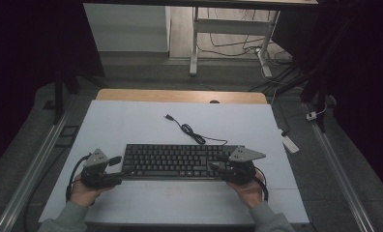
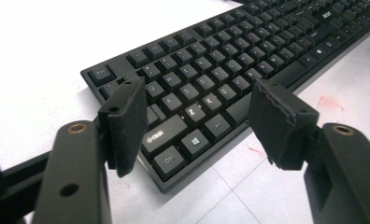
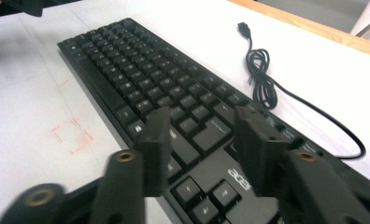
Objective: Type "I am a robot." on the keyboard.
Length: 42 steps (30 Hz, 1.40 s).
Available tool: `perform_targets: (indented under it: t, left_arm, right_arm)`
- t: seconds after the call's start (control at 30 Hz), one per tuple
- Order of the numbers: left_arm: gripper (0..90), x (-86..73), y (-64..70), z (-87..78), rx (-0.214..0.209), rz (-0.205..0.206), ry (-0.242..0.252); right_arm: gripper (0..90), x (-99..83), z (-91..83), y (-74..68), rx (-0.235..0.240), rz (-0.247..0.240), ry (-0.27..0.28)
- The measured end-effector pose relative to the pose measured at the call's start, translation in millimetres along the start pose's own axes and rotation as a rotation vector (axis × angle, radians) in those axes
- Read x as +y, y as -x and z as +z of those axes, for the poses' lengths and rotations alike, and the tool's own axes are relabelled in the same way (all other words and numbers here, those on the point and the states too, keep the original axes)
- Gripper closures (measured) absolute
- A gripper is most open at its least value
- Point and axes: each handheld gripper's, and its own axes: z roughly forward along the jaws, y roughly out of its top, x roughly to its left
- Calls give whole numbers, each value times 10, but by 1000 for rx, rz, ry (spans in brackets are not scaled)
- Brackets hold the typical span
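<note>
A black Acer keyboard (image 1: 175, 162) lies flat across the middle of the white table. Its cable (image 1: 189, 129) runs off the back in a loose coil and ends in a USB plug (image 3: 244, 27). My left gripper (image 1: 117, 170) is at the keyboard's left end, open. In the left gripper view (image 2: 199, 100) its jaws stand wide apart on either side of the corner around the Ctrl and Z keys (image 2: 192, 112). My right gripper (image 1: 217, 164) is at the right end, open (image 3: 202, 121), hovering over the keys beside the Acer logo (image 3: 238, 178). Neither gripper holds anything.
The white tabletop (image 1: 131, 121) has a wooden strip (image 1: 180, 95) along its far edge. Faint red marks (image 3: 71, 135) lie just in front of the keyboard. Desk legs and floor cables (image 1: 257, 48) stand beyond the table, with metal rails (image 1: 339, 164) along both sides.
</note>
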Motion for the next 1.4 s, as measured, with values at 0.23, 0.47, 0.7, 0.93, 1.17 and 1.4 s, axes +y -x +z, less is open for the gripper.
perform_targets:
  t: [0.23, 0.47, 0.7, 0.93, 1.17, 1.4]
  left_arm:
    - [424, 21, 9, -4, -11, 2, 4]
    - [544, 52, 11, 9, -27, 9, 16]
    - [689, 50, 15, 14, -41, 19, 12]
    - [803, 43, 10, 14, -44, 23, 8]
    - [889, 44, 8, 17, -43, 26, 3]
    - [889, 27, 7, 64, -28, 26, -22]
  right_arm:
    - [807, 93, 64, -43, 2, -21, -13]
    - [895, 246, 228, -105, 42, -44, -18]
    - [895, 351, 361, -141, 53, -54, -13]
    - [894, 437, 489, -190, 68, -56, -11]
    - [894, 505, 692, -252, 94, -51, -33]
    - [893, 528, 883, -316, 124, -58, -61]
